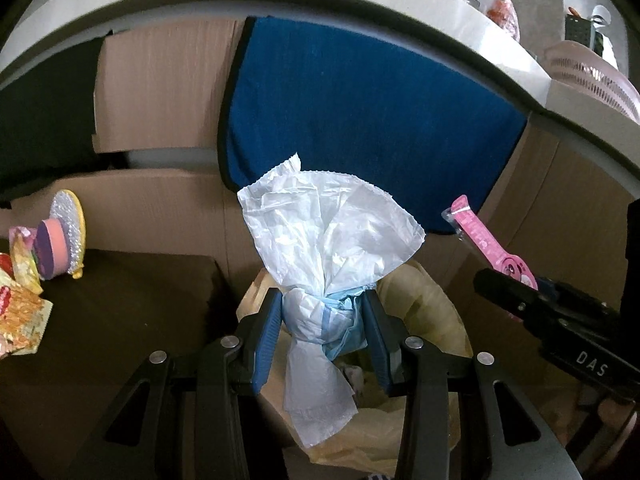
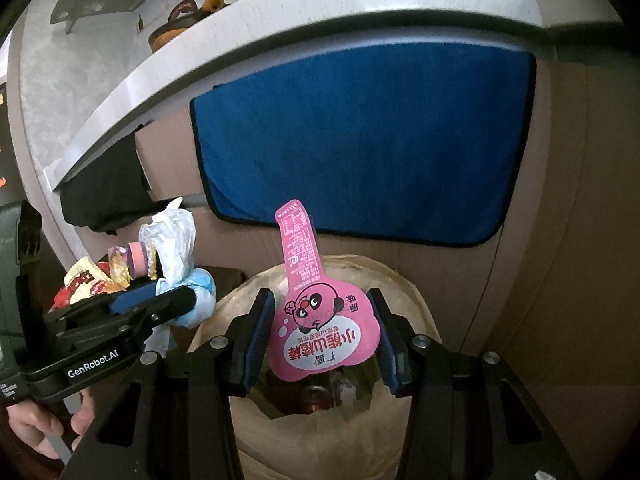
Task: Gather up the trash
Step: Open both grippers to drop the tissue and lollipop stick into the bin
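Plastic is bunching between your left hand-held gripper, which is clenching a white and blue crumpled bag over the cream-lined trash bin. Your right hand-held gripper is gripping a pink snack wrapper above the same bin's mouth. Farther left, more wrappers are lying on the dark brown worktop. Behind, a blue cloth is hanging.

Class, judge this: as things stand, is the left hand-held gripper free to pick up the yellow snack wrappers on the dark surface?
Probably not: the left hand-held gripper is already shut on the white plastic bag; the yellow snack wrappers lie unobstructed.
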The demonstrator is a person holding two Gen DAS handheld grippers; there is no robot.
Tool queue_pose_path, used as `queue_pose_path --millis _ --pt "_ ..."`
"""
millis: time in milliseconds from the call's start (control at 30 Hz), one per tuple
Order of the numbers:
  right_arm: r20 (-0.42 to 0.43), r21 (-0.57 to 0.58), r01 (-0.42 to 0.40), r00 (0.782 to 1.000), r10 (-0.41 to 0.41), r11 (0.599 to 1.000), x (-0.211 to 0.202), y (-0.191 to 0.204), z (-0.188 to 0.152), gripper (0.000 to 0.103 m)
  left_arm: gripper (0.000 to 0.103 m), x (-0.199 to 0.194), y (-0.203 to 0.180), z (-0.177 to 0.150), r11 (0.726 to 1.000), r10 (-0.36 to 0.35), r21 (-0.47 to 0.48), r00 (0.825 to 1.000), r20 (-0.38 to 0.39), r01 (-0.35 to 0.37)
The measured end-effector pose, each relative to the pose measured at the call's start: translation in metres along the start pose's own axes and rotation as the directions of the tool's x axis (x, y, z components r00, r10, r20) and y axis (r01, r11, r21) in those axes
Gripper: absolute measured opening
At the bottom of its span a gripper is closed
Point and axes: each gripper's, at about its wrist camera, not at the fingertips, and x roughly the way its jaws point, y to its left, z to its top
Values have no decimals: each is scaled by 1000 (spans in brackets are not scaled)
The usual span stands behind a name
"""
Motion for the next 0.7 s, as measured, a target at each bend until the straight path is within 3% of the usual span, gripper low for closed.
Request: queue_pose_path --millis 233,400,533,700 --pt "-17 11 4 1000 -4 1000 13 -2 0 44 42 10 10 1 999 -26 -22 1000 -14 25" --pt "-17 55 -12 1000 13 998 20 -7 -1 46 52 26 19 2 990 -142 -30 986 -86 140" --pt "-15 117 -34 999 36 992 23 -15 -2 55 54 20 28 4 993 -119 -32 990 -71 117" --pt "-12 124 -24 1000 25 992 18 -9 -4 55 54 -6 55 10 993 -55 -102 998 -20 53"
